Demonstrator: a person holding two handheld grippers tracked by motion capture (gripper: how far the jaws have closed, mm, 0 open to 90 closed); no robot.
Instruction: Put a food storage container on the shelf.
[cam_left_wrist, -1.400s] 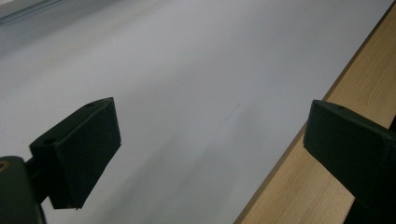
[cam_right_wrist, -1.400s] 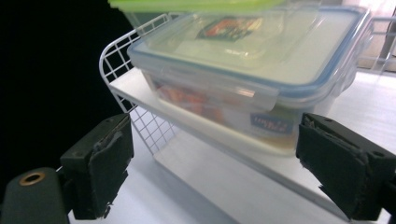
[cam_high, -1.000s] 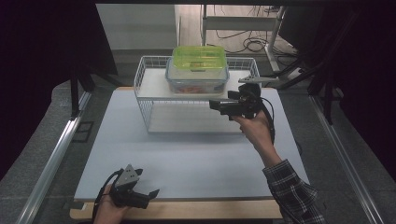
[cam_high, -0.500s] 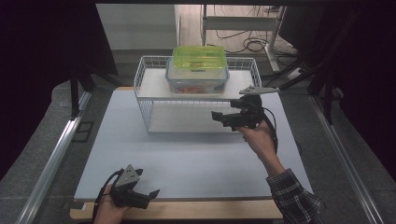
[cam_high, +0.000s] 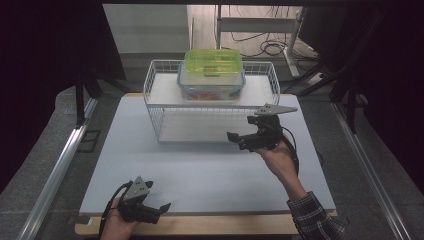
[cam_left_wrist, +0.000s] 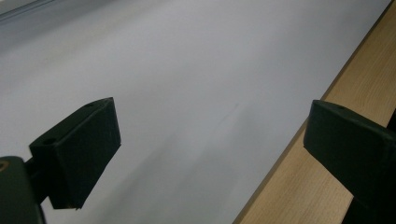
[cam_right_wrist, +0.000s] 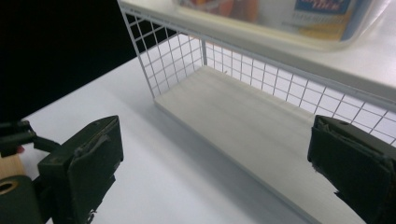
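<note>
- The right gripper (cam_high: 239, 140) hangs over the white mat (cam_high: 200, 170), right of middle, just in front of the wire rack (cam_high: 155, 107).
- Its jaws point left along the rack's near side. They stand wide apart with nothing between them, and they have just been opening.
- In the right gripper view, the right gripper (cam_right_wrist: 212, 175) looks past its two black pads (cam_right_wrist: 93, 158) at the rack's lower shelf (cam_right_wrist: 233, 116) and the mesh wall (cam_right_wrist: 173, 51) behind it.
- The box (cam_high: 211, 75) sits on the rack's top shelf (cam_high: 257, 92), near its middle, well apart from both grippers.
- The box is clear with a green lid (cam_high: 212, 61); something orange shows through its wall, too blurred to name.
- In the right gripper view the box (cam_right_wrist: 280, 18) shows from below, resting on the top shelf above the mesh.
- The left gripper (cam_high: 159, 210) rests at the near left of the mat, by the wooden table edge (cam_high: 210, 225), held in the left hand (cam_high: 117, 227).
- Its jaws are open and empty, pointing right.
- In the left gripper view, the left gripper (cam_left_wrist: 210, 140) has the mat (cam_left_wrist: 163, 70) under its left pad and the wood edge (cam_left_wrist: 299, 186) under its right one.
- The right hand (cam_high: 277, 160) grips the right gripper from the near side; a checked sleeve (cam_high: 312, 217) shows at the wrist.
</note>
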